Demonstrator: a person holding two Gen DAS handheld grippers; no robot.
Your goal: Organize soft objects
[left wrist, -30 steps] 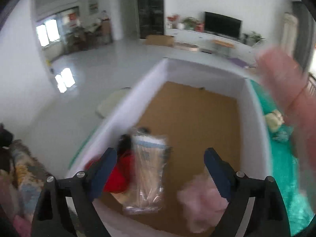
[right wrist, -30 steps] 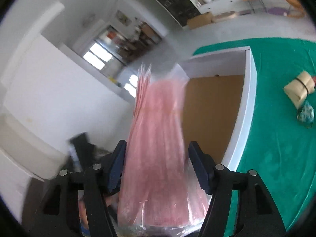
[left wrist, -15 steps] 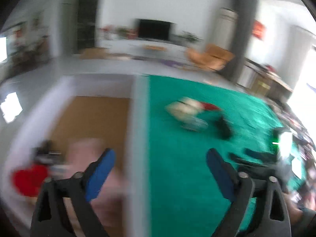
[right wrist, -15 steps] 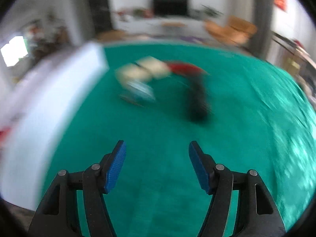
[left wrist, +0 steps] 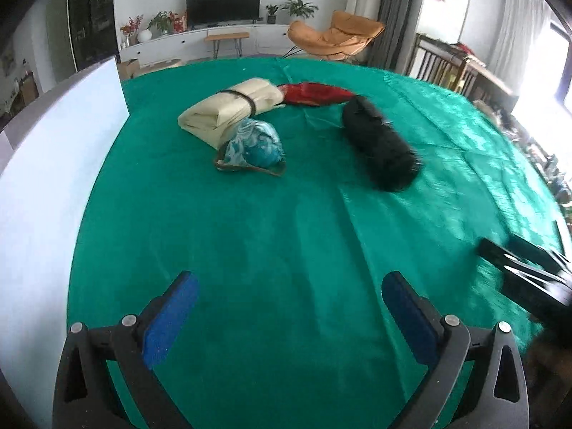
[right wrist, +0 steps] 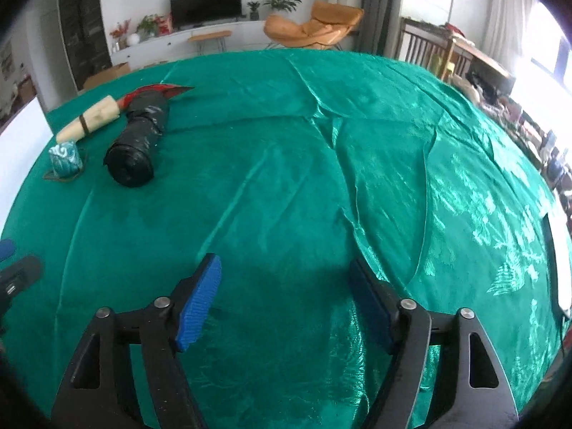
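Four soft items lie together on the green cloth (left wrist: 286, 232): a cream folded bundle (left wrist: 230, 111) with a black band, a blue-and-white pouch (left wrist: 255, 146), a red piece (left wrist: 314, 93) and a black roll (left wrist: 379, 146). My left gripper (left wrist: 289, 286) hovers open and empty, well short of them. In the right wrist view the same bundle (right wrist: 89, 118), pouch (right wrist: 64, 159), red piece (right wrist: 161, 91) and black roll (right wrist: 137, 146) sit far left. My right gripper (right wrist: 286, 268) is over bare cloth, its jaws opening with nothing between them.
The white box wall (left wrist: 46, 178) rises along the left of the cloth. A dark blurred gripper body (left wrist: 525, 268) shows at the right edge of the left wrist view. Beyond the table are an orange chair (left wrist: 336, 35) and a TV (left wrist: 223, 3).
Both grippers swung away from the white box to the green cloth. The right one let go of the pink packet it held. The left one left the clear packet in the box.
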